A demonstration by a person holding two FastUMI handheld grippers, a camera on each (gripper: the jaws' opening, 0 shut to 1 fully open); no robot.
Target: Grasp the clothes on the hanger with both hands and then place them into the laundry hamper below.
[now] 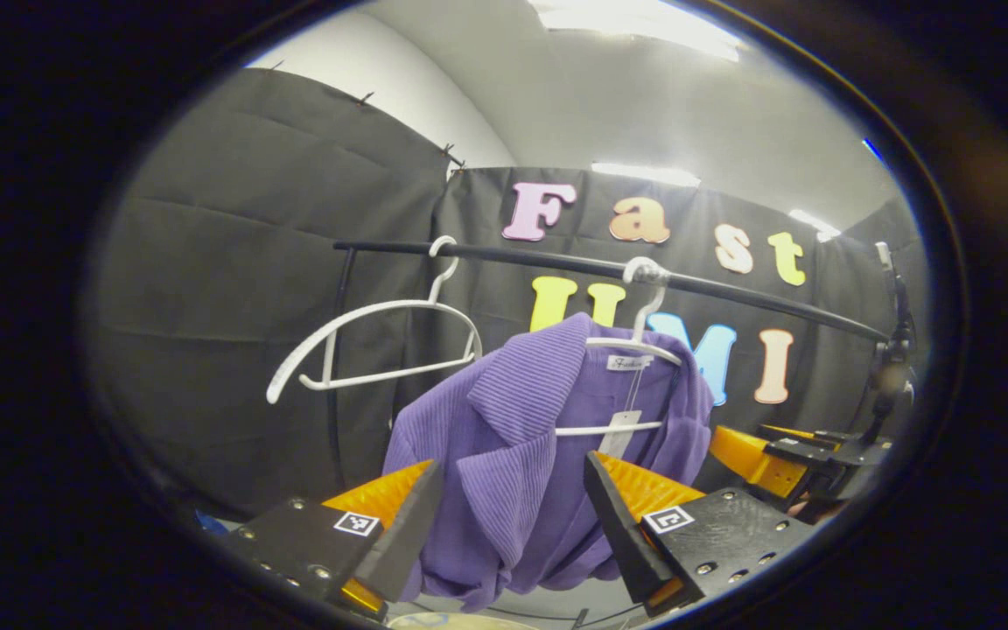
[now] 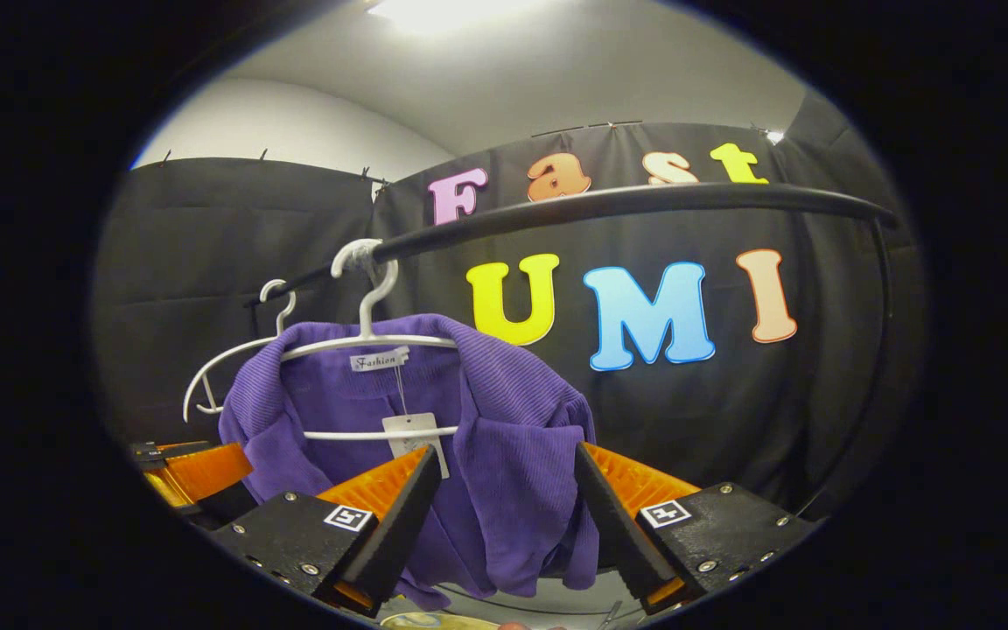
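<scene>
While both spread wide, left tongs (image 1: 508, 534) and right tongs (image 2: 504, 516) just before the hanging purple garment (image 1: 521, 455).

A purple cardigan (image 1: 521, 437) with a fine ribbed knit pattern hangs on a white hanger (image 1: 635, 350). A small white label sits at its neck, and a white paper tag (image 1: 619, 430) dangles below it. To the left hangs a second white hanger (image 1: 373, 341), bare. Both hook over a black rail (image 1: 609, 269). Behind is the black cloth wall (image 1: 233, 262) of the booth, with a pale grey ceiling (image 1: 644, 96) above and bright white lights.
</scene>
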